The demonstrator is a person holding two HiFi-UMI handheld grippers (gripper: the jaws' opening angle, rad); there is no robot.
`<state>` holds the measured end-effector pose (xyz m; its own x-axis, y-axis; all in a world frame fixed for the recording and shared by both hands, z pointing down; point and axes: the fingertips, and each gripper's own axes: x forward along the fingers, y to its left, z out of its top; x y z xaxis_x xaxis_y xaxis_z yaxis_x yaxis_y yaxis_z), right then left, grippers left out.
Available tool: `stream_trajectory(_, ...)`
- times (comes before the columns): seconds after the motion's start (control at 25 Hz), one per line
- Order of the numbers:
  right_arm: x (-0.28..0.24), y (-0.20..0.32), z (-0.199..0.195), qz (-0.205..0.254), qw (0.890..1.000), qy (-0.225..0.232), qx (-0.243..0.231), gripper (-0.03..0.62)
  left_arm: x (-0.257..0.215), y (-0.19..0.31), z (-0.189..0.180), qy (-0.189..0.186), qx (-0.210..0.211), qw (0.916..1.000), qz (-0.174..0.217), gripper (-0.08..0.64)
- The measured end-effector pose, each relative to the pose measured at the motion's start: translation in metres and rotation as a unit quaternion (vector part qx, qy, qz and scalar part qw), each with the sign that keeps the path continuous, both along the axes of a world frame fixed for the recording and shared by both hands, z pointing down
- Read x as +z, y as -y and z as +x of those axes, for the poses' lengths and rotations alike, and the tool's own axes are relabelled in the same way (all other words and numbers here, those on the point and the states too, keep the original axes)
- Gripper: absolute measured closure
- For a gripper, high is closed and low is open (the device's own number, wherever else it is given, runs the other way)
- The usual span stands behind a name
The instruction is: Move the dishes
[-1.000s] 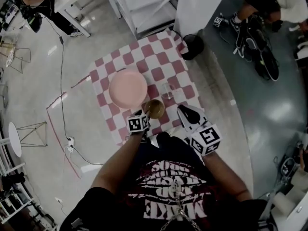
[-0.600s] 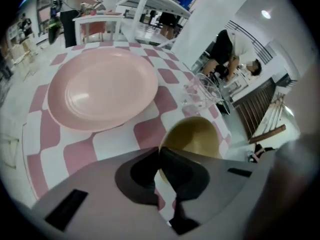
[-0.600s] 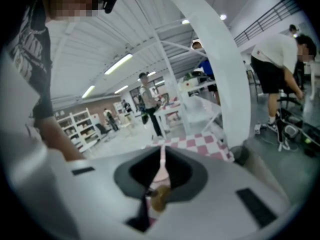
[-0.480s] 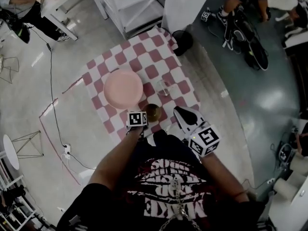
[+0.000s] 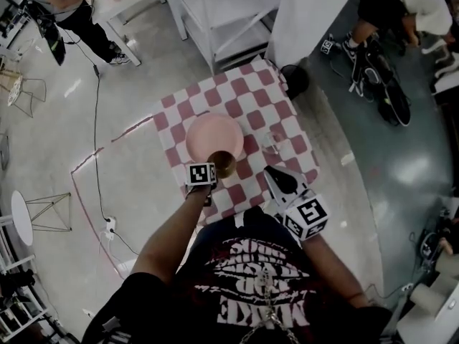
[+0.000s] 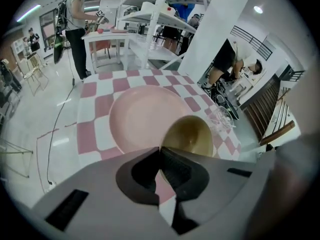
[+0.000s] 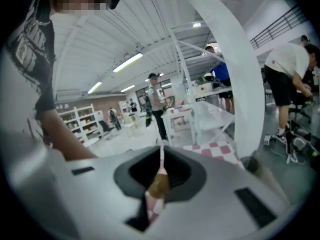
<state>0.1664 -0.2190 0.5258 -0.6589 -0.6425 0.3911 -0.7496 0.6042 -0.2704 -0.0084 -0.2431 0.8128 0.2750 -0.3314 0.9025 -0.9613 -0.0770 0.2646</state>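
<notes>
Olive-brown bowl (image 6: 192, 136) is clamped by its near rim in the closed left gripper (image 6: 160, 150), over the near edge of the pink plate (image 5: 214, 136) on the checked cloth (image 5: 176, 113). The left forearm reaches forward with the tongs pointing steeply down. The right gripper (image 5: 272, 173), just right of the bowl, is closed on nothing. Whether bowl and plate touch is unclear.

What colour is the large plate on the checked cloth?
The plate is pale pink, clearest in the left gripper view.

The bench (image 5: 188, 99) is covered by a pink-and-white checked cloth (image 5: 285, 112); on it, a pink plate (image 5: 214, 135) and a clear glass (image 5: 270, 141) are set apart.
</notes>
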Motion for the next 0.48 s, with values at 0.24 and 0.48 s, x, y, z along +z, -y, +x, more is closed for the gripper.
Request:
stream_trajectory(0.24, -0.006, -0.009, -0.004, 0.005, 0.999, -0.018, 0.032, 0.554, 0.014, 0.026, -0.031, 0.002, -0.012, 0.9998, -0.014, 0.523)
stream_trajectory(0.48, -0.011, -0.024, 0.000, 0.010, 0.997, -0.037, 0.073, 0.554, 0.035, 0.047, -0.045, 0.008, -0.005, 0.9998, -0.018, 0.522)
